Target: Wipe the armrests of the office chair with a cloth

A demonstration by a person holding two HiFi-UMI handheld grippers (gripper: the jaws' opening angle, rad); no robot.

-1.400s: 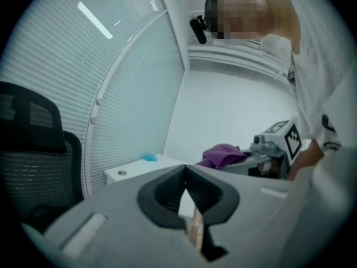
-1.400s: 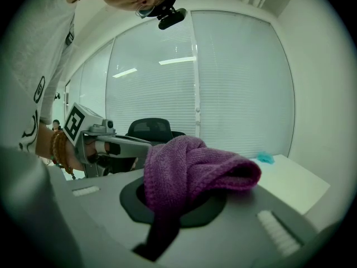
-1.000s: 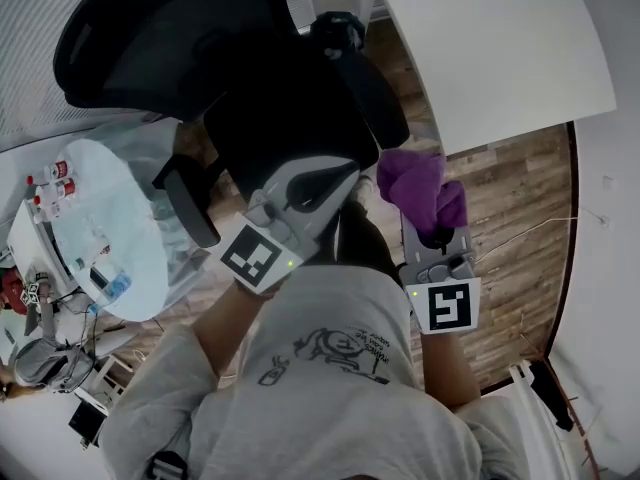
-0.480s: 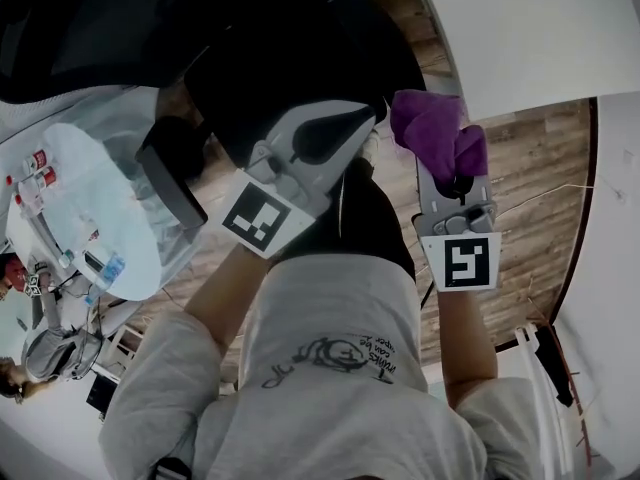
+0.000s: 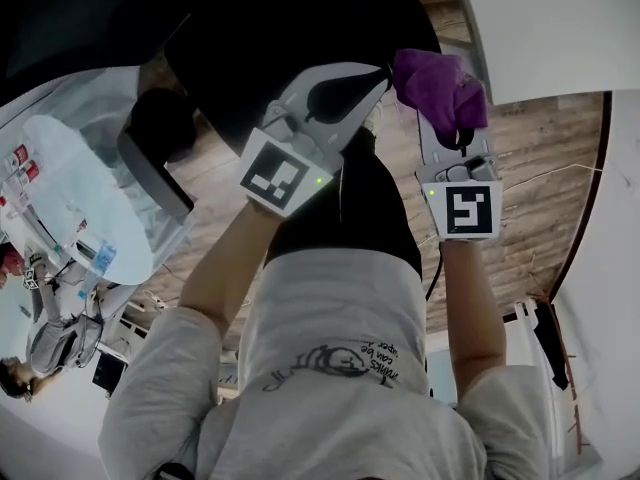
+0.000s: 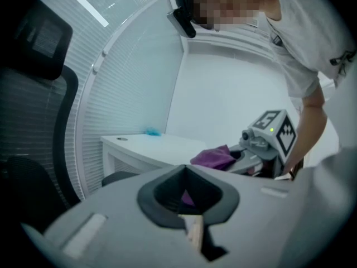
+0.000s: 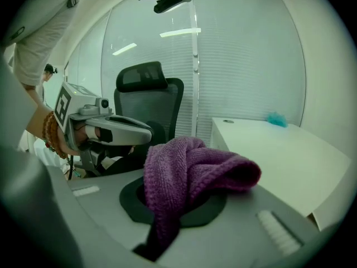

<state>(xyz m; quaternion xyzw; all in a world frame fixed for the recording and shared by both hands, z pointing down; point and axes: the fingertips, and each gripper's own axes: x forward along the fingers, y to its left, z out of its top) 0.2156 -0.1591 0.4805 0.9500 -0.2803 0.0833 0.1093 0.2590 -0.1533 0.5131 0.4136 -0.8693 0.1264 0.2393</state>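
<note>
My right gripper (image 5: pixel 447 108) is shut on a bunched purple cloth (image 5: pixel 434 80), which drapes over the jaws in the right gripper view (image 7: pixel 188 175). The left gripper (image 5: pixel 372 83) is beside it, over the black office chair's seat (image 5: pixel 270 28), with its jaws together and nothing in them. A black armrest (image 5: pixel 153 173) sticks out to the left of the left gripper. The other armrest is hidden. In the right gripper view, the chair's mesh back and headrest (image 7: pixel 146 102) stand behind the left gripper (image 7: pixel 114 128). The cloth touches no part of the chair.
A white desk (image 5: pixel 560 28) stands right of the chair, with a small teal thing (image 7: pixel 276 119) on its far end. A round glass table (image 5: pixel 70 218) with small bottles sits to the left. The floor is wood (image 5: pixel 540 178). Blinds cover the far wall.
Both grippers have moved forward, up the head view, toward the chair. The cloth stays clamped in the right gripper. The chair and desk now fill more of the top.
</note>
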